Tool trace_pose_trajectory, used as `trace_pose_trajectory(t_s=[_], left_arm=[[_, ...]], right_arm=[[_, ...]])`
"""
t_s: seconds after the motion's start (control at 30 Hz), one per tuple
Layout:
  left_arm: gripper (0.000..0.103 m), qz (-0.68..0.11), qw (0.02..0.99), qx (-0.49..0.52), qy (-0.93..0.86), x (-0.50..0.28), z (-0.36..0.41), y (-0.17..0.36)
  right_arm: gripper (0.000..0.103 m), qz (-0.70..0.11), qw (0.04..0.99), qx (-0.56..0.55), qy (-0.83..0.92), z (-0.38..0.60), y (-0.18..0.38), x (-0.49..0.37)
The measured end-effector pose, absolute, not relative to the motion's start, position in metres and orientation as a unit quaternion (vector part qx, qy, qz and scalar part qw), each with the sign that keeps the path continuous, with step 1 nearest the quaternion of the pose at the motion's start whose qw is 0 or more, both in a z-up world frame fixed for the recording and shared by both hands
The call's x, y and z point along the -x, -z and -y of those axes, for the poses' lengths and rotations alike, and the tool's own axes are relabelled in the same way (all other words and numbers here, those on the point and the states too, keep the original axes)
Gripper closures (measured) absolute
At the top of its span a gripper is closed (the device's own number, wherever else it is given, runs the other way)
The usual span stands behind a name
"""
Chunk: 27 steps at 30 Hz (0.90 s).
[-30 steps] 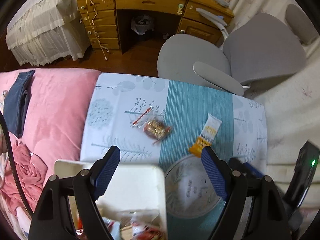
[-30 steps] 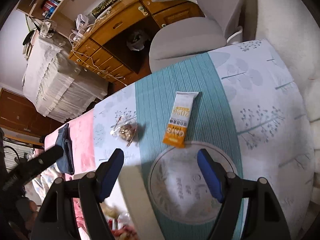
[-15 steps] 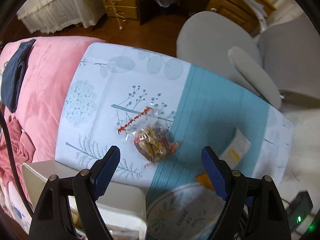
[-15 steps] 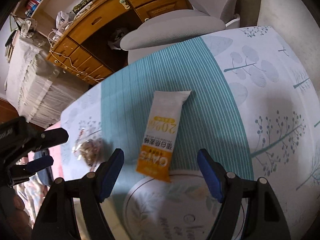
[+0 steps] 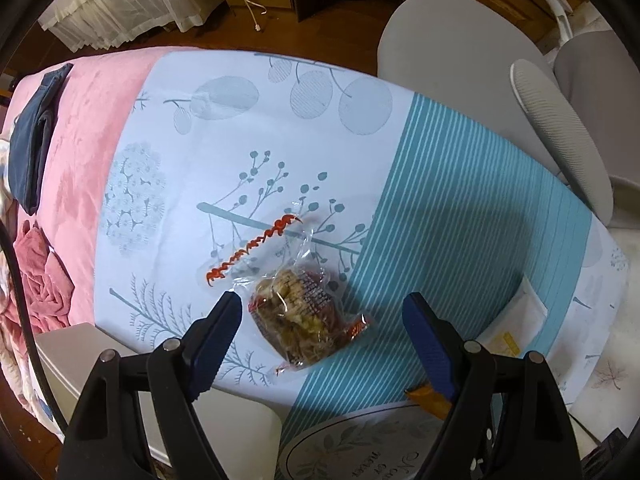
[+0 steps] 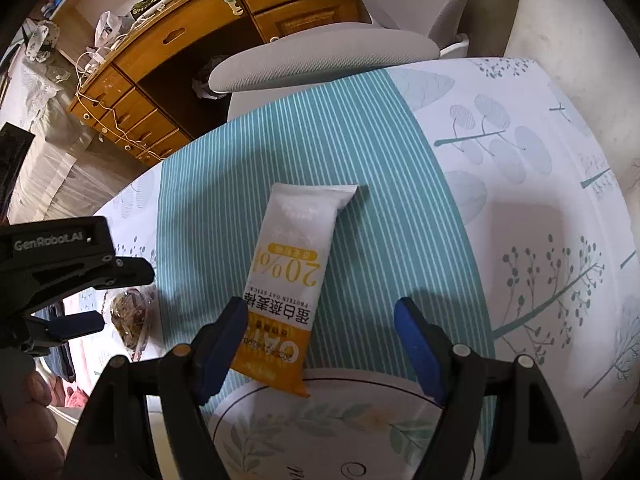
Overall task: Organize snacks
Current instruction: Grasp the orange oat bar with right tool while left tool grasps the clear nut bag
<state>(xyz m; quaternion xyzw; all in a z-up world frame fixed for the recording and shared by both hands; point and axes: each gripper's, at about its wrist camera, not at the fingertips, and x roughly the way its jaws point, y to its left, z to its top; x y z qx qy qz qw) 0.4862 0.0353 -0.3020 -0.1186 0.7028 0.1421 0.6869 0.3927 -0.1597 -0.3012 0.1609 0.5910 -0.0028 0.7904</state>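
A clear bag of nut snack [image 5: 304,316] with a red twist tie lies on the patterned tablecloth. My left gripper [image 5: 322,312] is open, its blue fingers on either side of the bag, just above it. A white and orange oat bar [image 6: 290,276] lies on the teal stripe, its lower end resting on a round plate [image 6: 360,424]. My right gripper [image 6: 320,320] is open, low over the bar's lower end. The bar [image 5: 516,320] also shows at right in the left wrist view, and the bag [image 6: 130,316] at left in the right wrist view.
A white box [image 5: 80,360] stands at the table's left near corner. A grey office chair [image 5: 460,40] is behind the table, with a wooden desk [image 6: 168,40] beyond. Pink bedding [image 5: 72,160] with dark jeans lies to the left.
Both grippers have moved forward and down. The left now frames the nut bag; the right now hangs over the oat bar. Both stay open.
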Motion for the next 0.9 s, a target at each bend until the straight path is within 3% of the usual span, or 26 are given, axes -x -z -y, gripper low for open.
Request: trace_pose_trajectory(t_s=[0.33, 0.43, 0.7, 0.9], left_arm=[[0.038, -0.711, 0.670, 0.145, -0.160, -0.484, -0.049, 0.318], [0.039, -0.709, 0.670, 0.151, -0.160, -0.481, -0.052, 0.319], [0.048, -0.708, 0.674, 0.134, -0.162, -0.482, -0.051, 0.320], [0.054, -0.704, 0.676, 0.147, -0.159, -0.477, -0.062, 0.321]], right_arm=[[0.035, -0.596, 0.788, -0.152, -0.007, 0.151, 0.305, -0.401], [0.041, -0.595, 0.789, -0.153, -0.010, 0.151, 0.305, -0.401], [0.070, -0.593, 0.788, -0.158, -0.046, 0.146, 0.304, -0.402], [0.074, -0.591, 0.790, -0.153, -0.048, 0.146, 0.302, -0.401]])
